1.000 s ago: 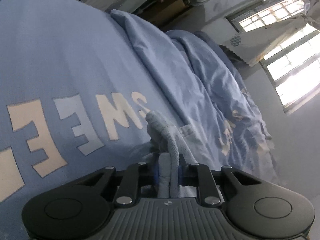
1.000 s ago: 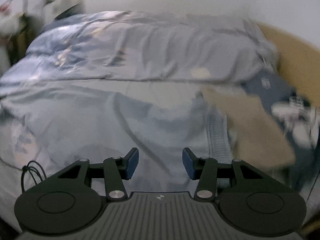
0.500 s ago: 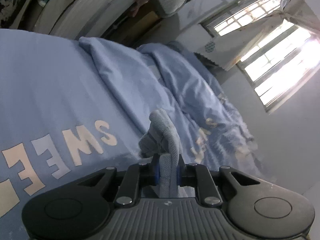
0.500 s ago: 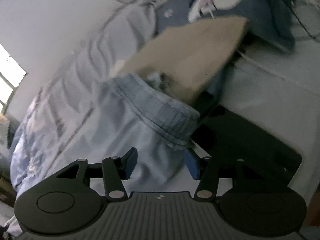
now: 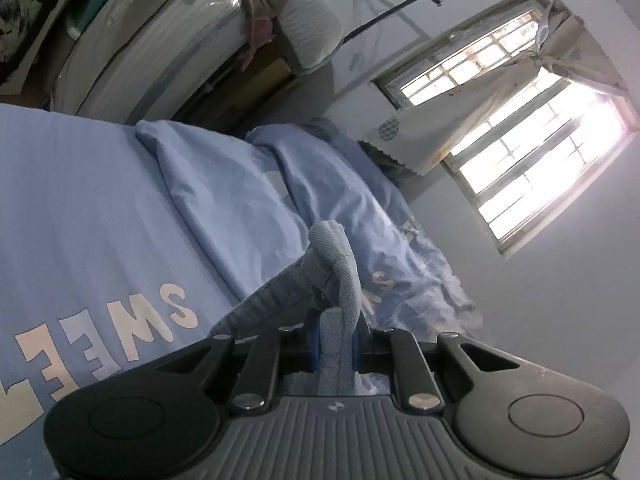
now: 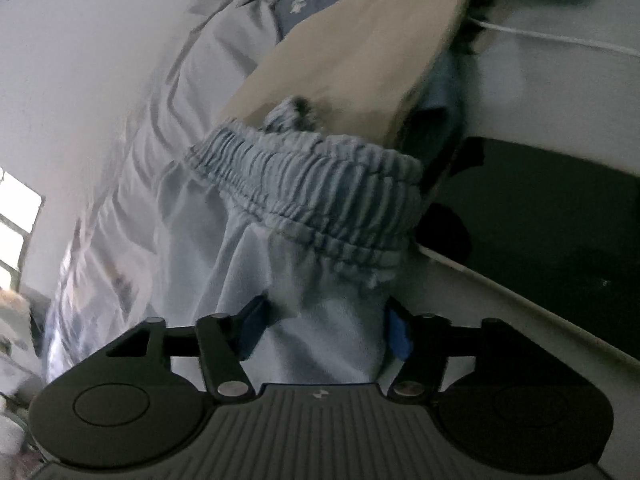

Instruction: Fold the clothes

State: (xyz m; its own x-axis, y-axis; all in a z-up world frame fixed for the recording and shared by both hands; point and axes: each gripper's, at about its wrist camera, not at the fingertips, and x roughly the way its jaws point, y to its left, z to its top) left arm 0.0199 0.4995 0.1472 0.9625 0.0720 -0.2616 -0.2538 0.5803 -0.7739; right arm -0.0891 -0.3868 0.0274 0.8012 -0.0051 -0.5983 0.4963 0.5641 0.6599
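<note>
- Left gripper [image 5: 335, 346] is clamping the ribbed hem [image 5: 340, 272] of the pale blue trousers [image 6: 280, 240] above the blue bedsheet [image 5: 80, 220].
- Right gripper [image 6: 326, 328] is standing wide-jawed around trouser cloth below the elastic waistband [image 6: 304, 188]; contact is uncertain.
- A tan garment [image 6: 352, 52] is lying just beyond it.

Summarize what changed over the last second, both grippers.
The right gripper swung from over the bed toward the pale blue shorts and now straddles the cloth below the waistband, jaws open, not yet gripping. The left gripper tilted up, lifting its pinched fold of ribbed cloth. Its grip stayed shut, and the blue bedsheet is unchanged.
</note>
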